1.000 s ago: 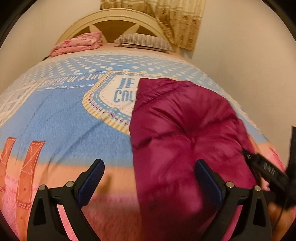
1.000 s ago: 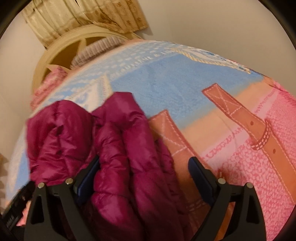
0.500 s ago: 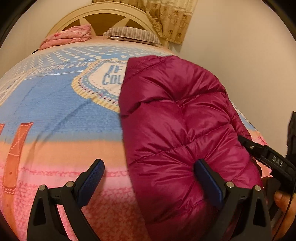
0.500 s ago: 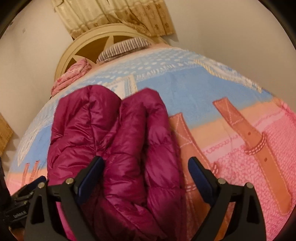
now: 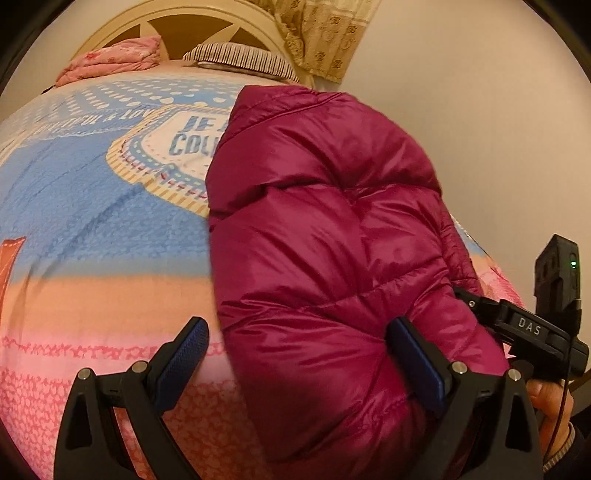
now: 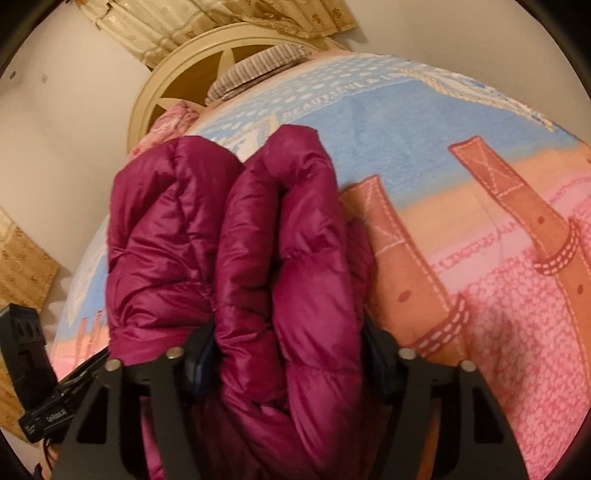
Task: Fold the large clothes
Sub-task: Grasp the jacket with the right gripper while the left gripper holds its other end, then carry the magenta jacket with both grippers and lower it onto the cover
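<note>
A magenta puffer jacket (image 5: 332,229) lies folded in a thick bundle on the bed. In the left wrist view my left gripper (image 5: 299,365) is open, its jaws wide apart around the bundle's near left part. In the right wrist view my right gripper (image 6: 284,365) is shut on a thick fold of the jacket (image 6: 266,236), and the puffy fabric hides most of its pads. The right gripper's body also shows in the left wrist view (image 5: 532,328), at the bundle's right edge.
The bed carries a blue, orange and pink printed blanket (image 5: 92,229). A striped pillow (image 5: 240,59) and a pink pillow (image 5: 114,59) lie by the cream headboard (image 6: 177,81). A curtain (image 5: 325,33) and bare walls stand behind and beside the bed.
My right gripper has closed from wide open onto a fold of the jacket. Both cameras have moved closer to the bundle. The left gripper stays open.
</note>
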Action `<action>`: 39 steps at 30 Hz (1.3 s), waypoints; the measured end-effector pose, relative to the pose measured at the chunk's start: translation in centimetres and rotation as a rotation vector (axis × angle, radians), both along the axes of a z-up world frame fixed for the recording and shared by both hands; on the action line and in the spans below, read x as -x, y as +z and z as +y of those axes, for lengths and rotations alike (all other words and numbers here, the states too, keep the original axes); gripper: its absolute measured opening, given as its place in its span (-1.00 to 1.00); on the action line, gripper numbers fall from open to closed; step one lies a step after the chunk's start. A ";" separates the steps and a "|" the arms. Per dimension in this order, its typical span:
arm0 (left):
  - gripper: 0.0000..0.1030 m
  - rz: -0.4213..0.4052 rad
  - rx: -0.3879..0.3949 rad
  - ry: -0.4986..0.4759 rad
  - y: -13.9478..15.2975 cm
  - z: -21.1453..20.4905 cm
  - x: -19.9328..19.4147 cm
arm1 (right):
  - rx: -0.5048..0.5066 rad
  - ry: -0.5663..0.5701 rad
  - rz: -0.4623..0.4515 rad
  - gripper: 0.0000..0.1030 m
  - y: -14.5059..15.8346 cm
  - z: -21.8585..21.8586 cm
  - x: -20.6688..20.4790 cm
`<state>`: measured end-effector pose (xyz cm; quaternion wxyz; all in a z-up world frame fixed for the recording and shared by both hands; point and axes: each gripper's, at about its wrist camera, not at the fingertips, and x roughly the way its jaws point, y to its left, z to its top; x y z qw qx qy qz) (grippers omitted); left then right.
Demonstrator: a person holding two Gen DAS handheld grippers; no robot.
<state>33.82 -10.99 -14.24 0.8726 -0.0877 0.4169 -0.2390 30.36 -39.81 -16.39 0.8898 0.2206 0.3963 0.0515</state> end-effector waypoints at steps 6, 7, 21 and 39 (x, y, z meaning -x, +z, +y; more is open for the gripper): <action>0.65 -0.040 -0.010 -0.047 0.9 -1.0 0.9 | -0.044 0.010 -0.008 0.17 -0.2 -0.5 0.3; 0.61 -0.047 -0.019 -0.049 0.9 -1.2 0.7 | -0.033 0.011 -0.008 0.14 -0.1 -0.3 0.3; 0.56 -0.058 -0.093 -0.040 0.9 -2.0 1.0 | 0.079 -0.008 0.004 0.09 0.1 1.8 0.1; 0.54 -0.046 -0.094 -0.009 0.9 -2.0 0.7 | 0.125 -0.023 -0.005 0.07 0.1 2.4 0.6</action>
